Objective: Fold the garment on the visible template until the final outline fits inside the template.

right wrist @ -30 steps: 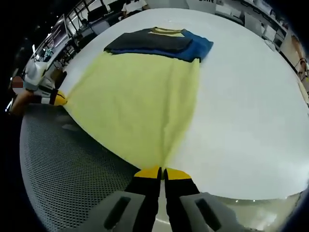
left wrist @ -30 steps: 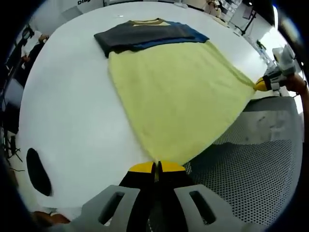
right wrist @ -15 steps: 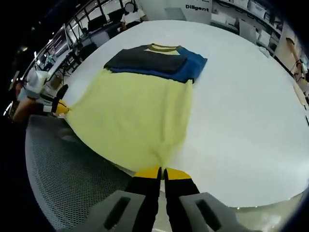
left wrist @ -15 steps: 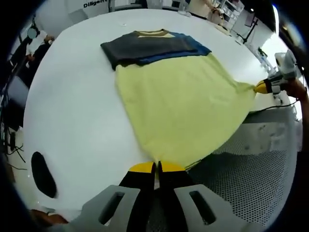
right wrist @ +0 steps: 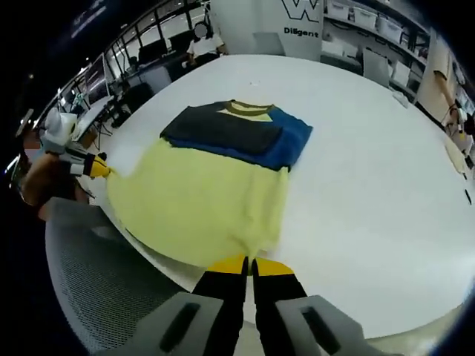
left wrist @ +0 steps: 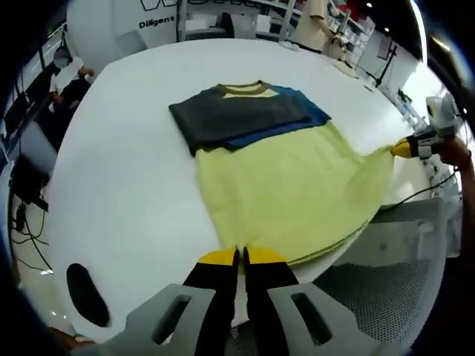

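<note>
"Diligent" wall lettering (right wrist: 303, 32) behind garment (right wrist: 204, 196)

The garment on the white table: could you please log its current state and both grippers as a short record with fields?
garment: yellow shirt, grey and blue sleeves folded across the top
surface: white table
left gripper: shut on the shirt's hem corner
right gripper: shut on the other hem corner
hem: lifted off the table between the grippers
nearby: mesh chair
</note>
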A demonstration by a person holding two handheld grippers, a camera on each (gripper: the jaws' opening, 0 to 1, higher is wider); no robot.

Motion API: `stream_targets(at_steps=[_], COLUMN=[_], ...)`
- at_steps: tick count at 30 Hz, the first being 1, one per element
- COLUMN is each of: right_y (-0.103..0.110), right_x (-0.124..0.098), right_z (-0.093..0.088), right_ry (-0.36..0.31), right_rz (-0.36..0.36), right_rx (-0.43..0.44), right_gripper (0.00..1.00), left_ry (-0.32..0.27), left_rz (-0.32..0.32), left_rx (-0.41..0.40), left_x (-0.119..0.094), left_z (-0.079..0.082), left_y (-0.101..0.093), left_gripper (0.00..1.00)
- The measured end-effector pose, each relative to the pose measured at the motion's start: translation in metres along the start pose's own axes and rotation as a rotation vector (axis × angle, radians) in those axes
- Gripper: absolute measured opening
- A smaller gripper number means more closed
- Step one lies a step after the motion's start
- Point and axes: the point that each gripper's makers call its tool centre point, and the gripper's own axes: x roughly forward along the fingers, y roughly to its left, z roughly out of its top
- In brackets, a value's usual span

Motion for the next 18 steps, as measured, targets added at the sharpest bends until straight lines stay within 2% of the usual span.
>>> stream_targets(at_steps=[11,18], right_y=[-0.009,-0.012], right_x=[-0.003,0.001], right_z=[0.033,0.057], right_ry=[-0.069,-0.108], right_rz=[-0.001,-0.001], right_rx=[-0.001,-0.019], right_gripper=[0.0,0.0], left_ry=[-0.094,-0.131], left_rz=[0.021,0.022], left_rx=[-0.027,-0.037], left_x=[-0.005,-0.004], left_z=[0.041,0.062], left_y=[0.014,0.019], left_gripper=[0.01,0.01])
